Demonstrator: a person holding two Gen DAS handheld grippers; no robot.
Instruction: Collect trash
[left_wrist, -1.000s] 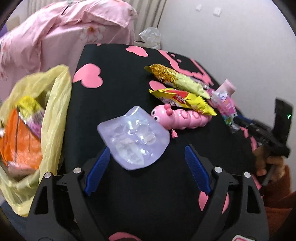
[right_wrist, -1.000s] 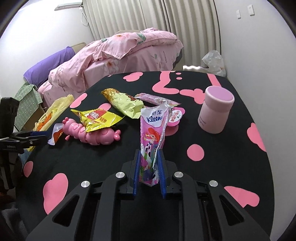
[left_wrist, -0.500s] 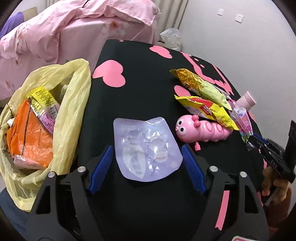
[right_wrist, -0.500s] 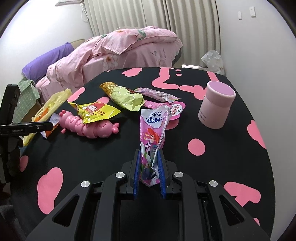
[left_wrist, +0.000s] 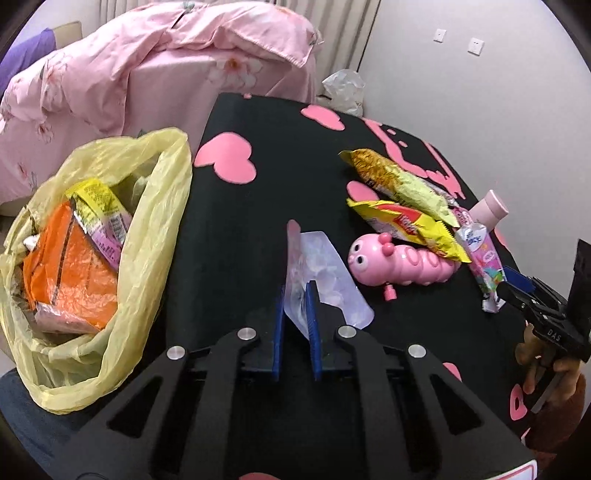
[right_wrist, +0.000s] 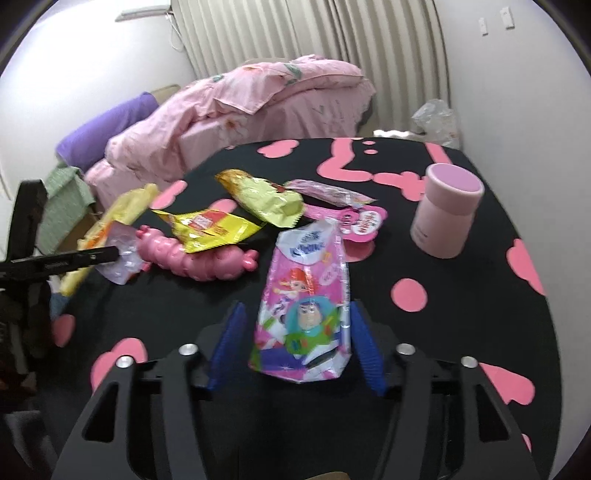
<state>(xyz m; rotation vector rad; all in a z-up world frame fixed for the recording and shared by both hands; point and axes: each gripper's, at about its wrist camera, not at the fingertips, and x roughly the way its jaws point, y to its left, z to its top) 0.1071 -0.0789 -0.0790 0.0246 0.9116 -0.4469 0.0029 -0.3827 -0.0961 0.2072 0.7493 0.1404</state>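
Note:
My left gripper (left_wrist: 294, 295) is shut on a clear lilac plastic blister pack (left_wrist: 320, 273), folded upright between the blue pads, beside the yellow trash bag (left_wrist: 147, 229) at the table's left edge. My right gripper (right_wrist: 297, 325) is open, its pads on either side of a pink Kleenex tissue pack (right_wrist: 306, 302) lying flat on the black table (right_wrist: 461, 302). A yellow snack wrapper (right_wrist: 207, 229), a green-gold wrapper (right_wrist: 266, 197) and a pink wrapper (right_wrist: 328, 194) lie farther back.
A pink caterpillar toy (right_wrist: 192, 254) lies under the yellow wrapper. A pink lidded cup (right_wrist: 445, 210) stands at the right. A pink jelly cup lid (right_wrist: 364, 223) lies behind the tissue pack. A bed with pink bedding (right_wrist: 258, 92) is beyond the table.
My left gripper has shut on the lilac blister pack, folding it upright. My right gripper has opened and the tissue pack has dropped flat on the table.

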